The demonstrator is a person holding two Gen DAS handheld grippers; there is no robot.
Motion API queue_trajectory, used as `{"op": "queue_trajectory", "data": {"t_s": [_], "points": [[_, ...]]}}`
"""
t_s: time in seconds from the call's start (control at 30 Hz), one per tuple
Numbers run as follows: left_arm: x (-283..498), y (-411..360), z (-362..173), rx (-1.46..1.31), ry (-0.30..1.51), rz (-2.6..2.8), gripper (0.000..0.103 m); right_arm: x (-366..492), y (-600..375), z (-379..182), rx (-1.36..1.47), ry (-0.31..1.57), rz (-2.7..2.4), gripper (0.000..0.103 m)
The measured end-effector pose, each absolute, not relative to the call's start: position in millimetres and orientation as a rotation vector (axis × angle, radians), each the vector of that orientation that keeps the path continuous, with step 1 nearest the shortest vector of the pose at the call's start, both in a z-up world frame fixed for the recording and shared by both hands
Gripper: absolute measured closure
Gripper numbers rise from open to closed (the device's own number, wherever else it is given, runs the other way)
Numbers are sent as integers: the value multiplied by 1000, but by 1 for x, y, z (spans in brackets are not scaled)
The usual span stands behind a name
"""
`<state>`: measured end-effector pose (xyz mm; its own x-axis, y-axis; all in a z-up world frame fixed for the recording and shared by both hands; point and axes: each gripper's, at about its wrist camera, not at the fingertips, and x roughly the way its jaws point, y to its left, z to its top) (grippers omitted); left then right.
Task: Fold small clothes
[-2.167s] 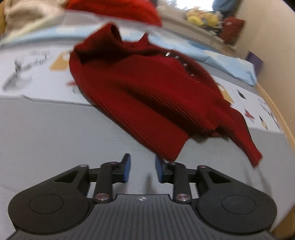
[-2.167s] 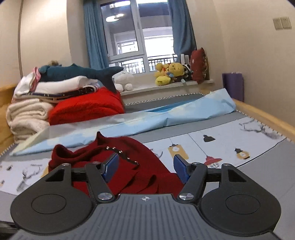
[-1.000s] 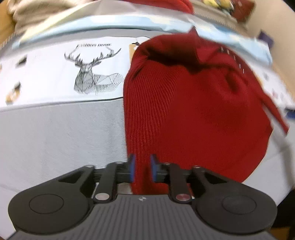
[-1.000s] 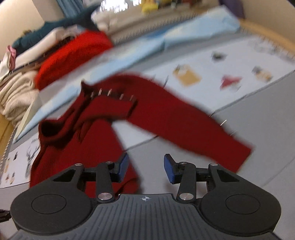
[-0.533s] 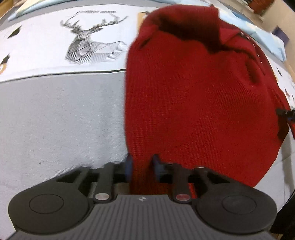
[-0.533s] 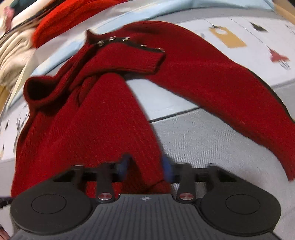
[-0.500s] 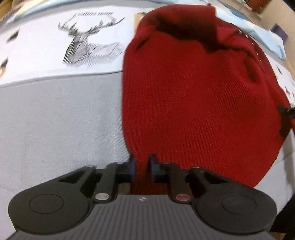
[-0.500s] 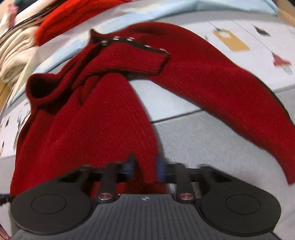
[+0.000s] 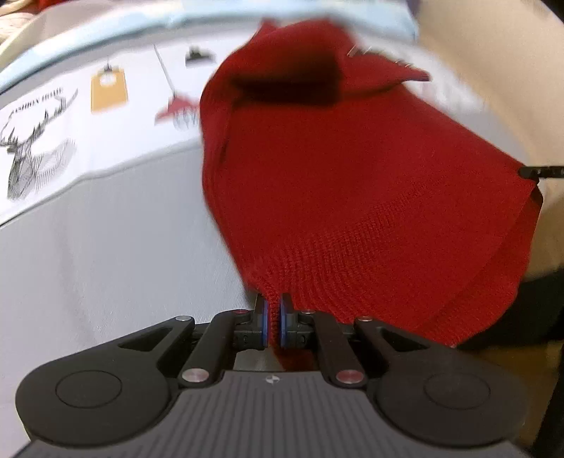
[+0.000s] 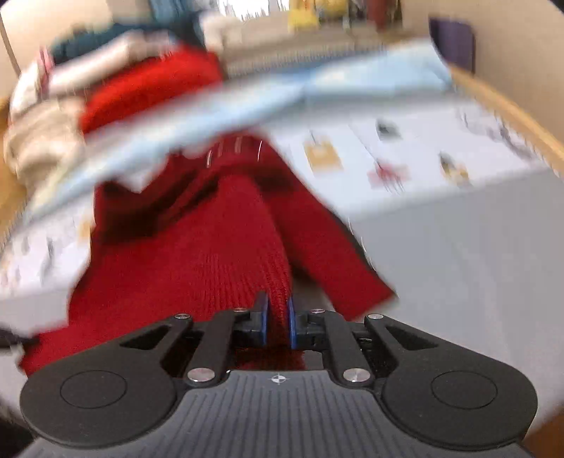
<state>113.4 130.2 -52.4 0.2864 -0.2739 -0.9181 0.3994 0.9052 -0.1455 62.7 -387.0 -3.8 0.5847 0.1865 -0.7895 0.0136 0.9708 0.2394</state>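
Dark red knit sweater (image 9: 352, 197), ribbed hem, stretched taut over grey bedsheet (image 9: 105, 253). Left gripper (image 9: 274, 319) and right gripper (image 10: 277, 319) each clamped on its hem.

Dark red knitted sweater (image 9: 352, 197): hem edge hidden between the blue pads (image 9: 263, 322) of the left gripper (image 9: 273, 322); far collar and metal studs smeared by motion blur.

Same sweater in the right wrist view (image 10: 197, 267): a fold runs between the blue pads of the right gripper (image 10: 277, 322), its end concealed behind the black gripper body.

Stack of folded cream, white and bright red textiles (image 10: 70, 98): blurred, single items indistinguishable.

Row of objects on the windowsill (image 10: 317, 14): cut by the top edge, unreadable.

Printed grey-and-white bed cover (image 10: 440, 218): small motifs smeared.

Thin black part at the sweater's right corner (image 9: 539, 171): cut by the picture's edge.
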Motion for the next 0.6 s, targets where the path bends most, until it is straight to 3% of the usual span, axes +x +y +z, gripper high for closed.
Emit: {"op": "queue_trajectory", "data": {"t_s": [0.07, 0.13, 0.2, 0.23, 0.37, 0.53, 0.57, 0.6], "points": [[109, 136, -59, 181, 1259, -439, 97, 57, -381, -32, 176, 1104, 162, 89], [104, 140, -64, 219, 1311, -468, 97, 59, -369, -47, 81, 1134, 164, 88], [97, 137, -65, 248, 1333, -520, 98, 67, -364, -53, 66, 1112, 149, 79], [94, 134, -65, 270, 1335, -549, 98, 73, -369, -56, 110, 1115, 145, 67], [82, 123, -68, 344, 1335, -562, 97, 96, -378, -75, 216, 1151, 112, 55], [103, 127, -52, 286, 1298, -480, 90, 117, -367, -113, 104, 1255, 101, 57], [111, 124, -48, 276, 1271, -451, 85, 118, -364, -116, 96, 1266, 110, 73], [118, 121, -42, 257, 1246, -427, 84, 119, -363, -118, 101, 1269, 134, 75]]}}
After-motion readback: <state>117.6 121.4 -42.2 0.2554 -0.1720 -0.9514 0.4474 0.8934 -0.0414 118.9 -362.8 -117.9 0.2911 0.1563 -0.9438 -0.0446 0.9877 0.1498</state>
